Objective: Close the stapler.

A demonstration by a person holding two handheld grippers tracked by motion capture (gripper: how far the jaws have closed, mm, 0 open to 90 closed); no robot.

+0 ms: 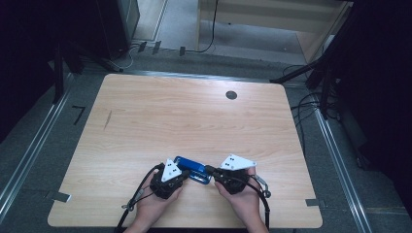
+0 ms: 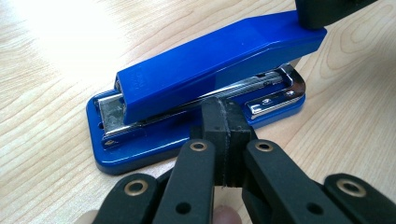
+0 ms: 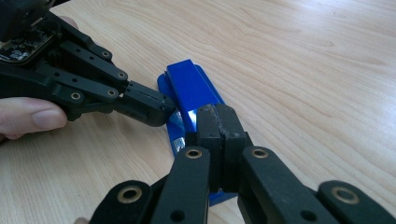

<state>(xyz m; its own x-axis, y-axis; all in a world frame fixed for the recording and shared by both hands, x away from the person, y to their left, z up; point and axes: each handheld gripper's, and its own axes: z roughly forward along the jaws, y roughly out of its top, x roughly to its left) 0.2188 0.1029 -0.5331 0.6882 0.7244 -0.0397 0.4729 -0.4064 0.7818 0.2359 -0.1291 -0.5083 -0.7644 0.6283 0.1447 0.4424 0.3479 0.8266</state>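
Observation:
A blue stapler (image 1: 193, 169) lies flat on the wooden table (image 1: 194, 121) near its front edge, between my two grippers. My left gripper (image 2: 223, 116) is shut with nothing between its pads, and its tip touches the stapler's (image 2: 205, 65) long side by the metal magazine. My right gripper (image 3: 218, 120) is also shut and empty, its tip resting on the top arm of the stapler (image 3: 189, 88) at one end. In the high view the left gripper (image 1: 181, 174) and right gripper (image 1: 210, 171) meet the stapler from either side. The other hand's left gripper (image 3: 152, 106) comes in from the left.
A round cable hole (image 1: 231, 94) sits at the table's far right, and a dark streak (image 1: 108, 119) at the left. Tape tabs (image 1: 60, 196) mark the front corners. Cables and stands lie on the floor beyond the table's edges.

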